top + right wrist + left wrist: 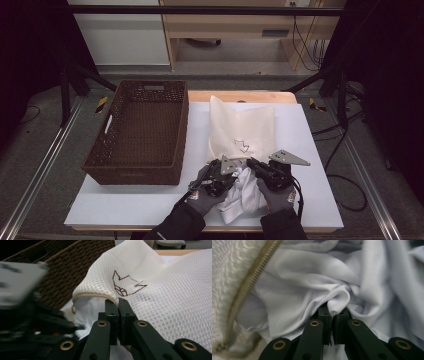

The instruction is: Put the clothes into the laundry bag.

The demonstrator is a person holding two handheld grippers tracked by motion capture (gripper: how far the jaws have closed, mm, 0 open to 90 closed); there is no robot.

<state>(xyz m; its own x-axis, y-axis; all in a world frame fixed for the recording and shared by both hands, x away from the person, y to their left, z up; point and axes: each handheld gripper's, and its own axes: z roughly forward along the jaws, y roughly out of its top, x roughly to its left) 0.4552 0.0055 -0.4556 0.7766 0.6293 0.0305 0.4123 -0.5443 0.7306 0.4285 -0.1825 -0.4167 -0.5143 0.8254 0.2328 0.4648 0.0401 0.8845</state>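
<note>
Holding left: your left claw [331, 315] pinches crumpled white cloth [312, 290].
Right: your right claw [118, 305] clamps cream mesh zip bag's [160, 295] rim.

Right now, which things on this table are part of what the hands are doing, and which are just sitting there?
In use:
- white cloth, pinched by the left gripper
- mesh bag, its zipped edge pinched by the right gripper

Just sitting there:
- wicker basket, empty, left of the bag
- cables on the floor to the right

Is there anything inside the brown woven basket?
No, in the high view the brown woven basket shows only its bare woven bottom.
</note>
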